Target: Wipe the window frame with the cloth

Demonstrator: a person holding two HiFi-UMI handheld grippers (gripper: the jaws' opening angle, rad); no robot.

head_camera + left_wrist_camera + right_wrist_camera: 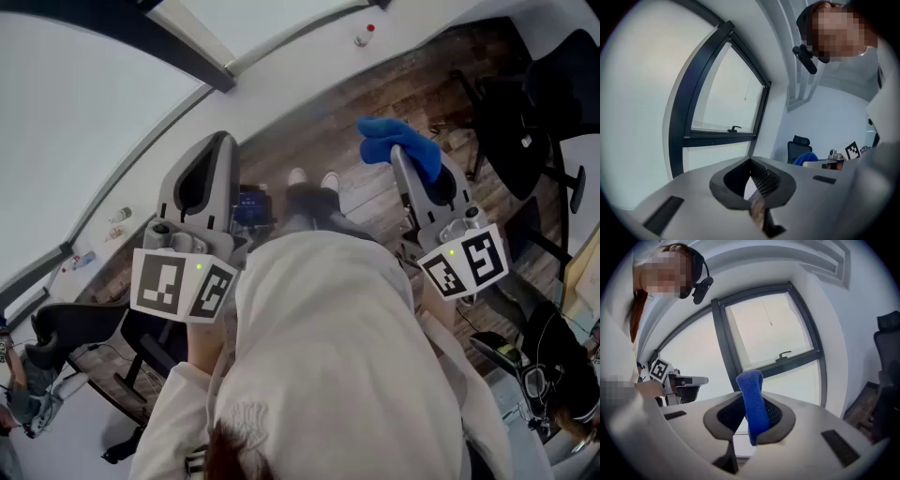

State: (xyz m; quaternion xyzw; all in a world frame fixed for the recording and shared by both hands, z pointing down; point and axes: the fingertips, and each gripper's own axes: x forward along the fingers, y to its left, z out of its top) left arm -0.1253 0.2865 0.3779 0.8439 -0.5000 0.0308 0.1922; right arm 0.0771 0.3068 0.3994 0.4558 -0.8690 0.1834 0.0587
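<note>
My right gripper (407, 171) is shut on a blue cloth (398, 143), which sticks up folded from between the jaws. In the right gripper view the blue cloth (751, 390) stands out of the right gripper (751, 416), with the dark window frame (725, 350) and its handle (784, 355) beyond, apart from the cloth. My left gripper (221, 142) is held to the left at about the same height, its jaws together and nothing in them. In the left gripper view the left gripper (753, 177) faces the window frame (692, 93) at a distance.
A white windowsill (281, 70) runs below the glass, with a small bottle (364, 36) on it. Black office chairs stand at the right (525, 122) and lower left (75, 328). The person's shoes (314, 178) rest on the wood floor (375, 202).
</note>
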